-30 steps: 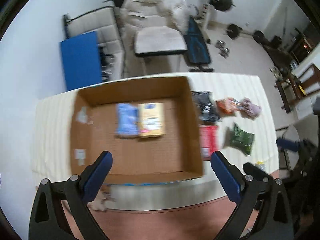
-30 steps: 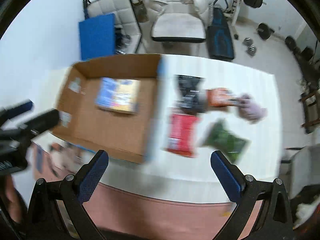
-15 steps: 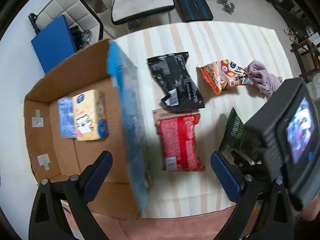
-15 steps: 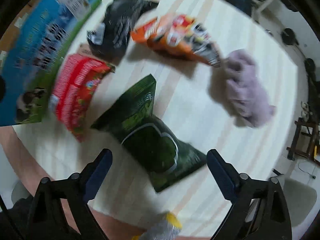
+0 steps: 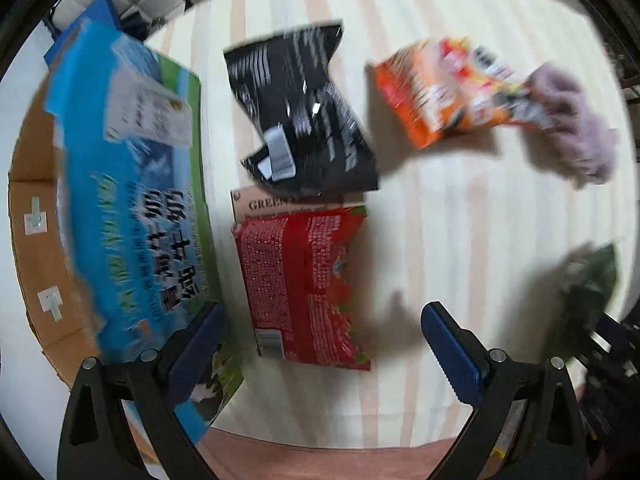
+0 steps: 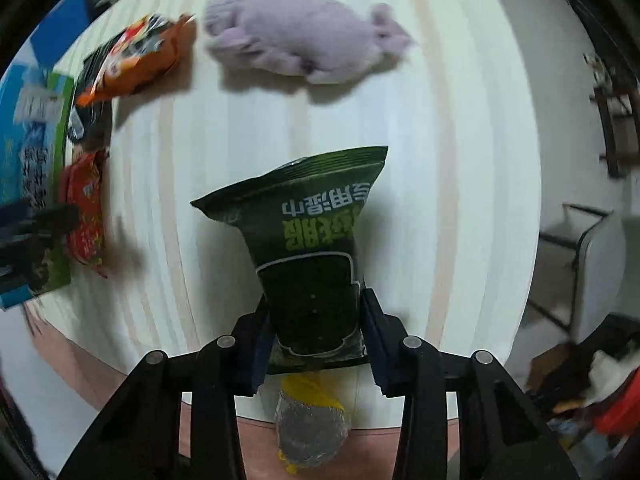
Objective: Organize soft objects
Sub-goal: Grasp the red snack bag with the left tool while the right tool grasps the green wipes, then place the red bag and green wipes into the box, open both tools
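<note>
Pictured on the striped tabletop (image 5: 460, 208): one open cardboard box (image 5: 36, 264), contents hidden; four snack bags, black (image 5: 304, 120), orange (image 5: 444, 92), red (image 5: 304, 284), green (image 6: 316, 256); one lilac plush toy (image 6: 296, 40). Right gripper (image 6: 316, 332) jaws, just closing, clamped on the green bag; left gripper (image 5: 320, 344) jaws wide apart, empty.

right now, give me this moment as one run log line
right gripper: jaws just closing, shut on green packet | left gripper: open over red packet | box: left of packets
</note>
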A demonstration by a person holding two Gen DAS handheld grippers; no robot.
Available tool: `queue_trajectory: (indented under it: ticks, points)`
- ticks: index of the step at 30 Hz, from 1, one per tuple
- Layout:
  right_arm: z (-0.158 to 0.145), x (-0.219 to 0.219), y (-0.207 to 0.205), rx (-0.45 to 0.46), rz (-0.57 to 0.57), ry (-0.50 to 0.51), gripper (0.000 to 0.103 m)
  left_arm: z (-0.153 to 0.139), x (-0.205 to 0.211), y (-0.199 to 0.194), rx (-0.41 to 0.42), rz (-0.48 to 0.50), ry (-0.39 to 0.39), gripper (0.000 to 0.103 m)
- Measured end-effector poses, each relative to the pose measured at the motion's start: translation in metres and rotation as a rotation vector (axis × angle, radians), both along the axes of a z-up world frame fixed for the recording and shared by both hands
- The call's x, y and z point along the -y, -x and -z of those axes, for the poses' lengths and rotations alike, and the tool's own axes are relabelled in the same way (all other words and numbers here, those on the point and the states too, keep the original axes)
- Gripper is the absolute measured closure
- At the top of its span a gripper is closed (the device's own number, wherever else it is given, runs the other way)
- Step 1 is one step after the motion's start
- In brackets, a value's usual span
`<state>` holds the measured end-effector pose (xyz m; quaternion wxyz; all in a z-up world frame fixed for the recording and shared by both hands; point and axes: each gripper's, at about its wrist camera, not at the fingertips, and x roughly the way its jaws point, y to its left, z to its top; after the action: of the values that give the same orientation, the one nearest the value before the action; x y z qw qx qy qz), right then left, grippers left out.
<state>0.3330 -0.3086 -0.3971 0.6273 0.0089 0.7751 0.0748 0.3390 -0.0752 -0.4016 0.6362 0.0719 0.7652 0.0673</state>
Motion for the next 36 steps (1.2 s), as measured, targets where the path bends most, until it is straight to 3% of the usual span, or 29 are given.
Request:
queue_trajectory:
  ticks: [2,4,7,11,13,15,17,23,26,30,36]
  points:
    - [-0.002,0.006,0.002,-0.001,0.009,-0.003,0.06,0.007,0.006,0.001,0.005,0.033,-0.042,0.002]
    - [-0.003,0.008,0.004,0.0,0.009,-0.007,0.06,0.02,0.012,0.003,-0.046,0.052,-0.044,0.002]
    - [-0.002,0.008,0.008,0.005,-0.002,0.003,0.06,0.037,0.008,0.008,-0.1,0.019,-0.03,0.002]
    - [-0.002,0.003,0.006,0.0,0.01,-0.005,0.06,0.039,-0.008,0.012,-0.069,-0.047,0.03,0.005]
    - [-0.001,0.001,0.011,0.001,0.012,0.0,0.06,0.037,-0.018,0.013,-0.037,-0.088,0.067,0.014]
    - [-0.001,0.0,0.014,0.002,0.011,0.011,0.06,0.031,-0.025,0.017,-0.004,-0.118,0.071,0.04]
    - [-0.001,0.001,0.011,0.004,0.019,0.023,0.06,0.026,-0.028,0.021,0.02,-0.107,0.054,0.055]
    - [0.001,-0.014,0.02,0.013,0.053,0.064,0.066,0.014,-0.036,0.037,0.065,-0.094,0.097,0.062]
    - [-0.011,-0.012,0.028,0.011,0.097,0.021,0.069,-0.009,-0.03,0.044,0.108,-0.071,0.134,0.062]
    - [-0.047,-0.021,0.039,0.054,0.126,-0.038,0.07,-0.067,-0.044,0.07,0.217,-0.024,0.214,0.062]
    - [-0.143,-0.069,0.05,0.184,0.104,-0.168,0.07,-0.166,-0.105,0.089,0.372,-0.025,0.277,0.062]
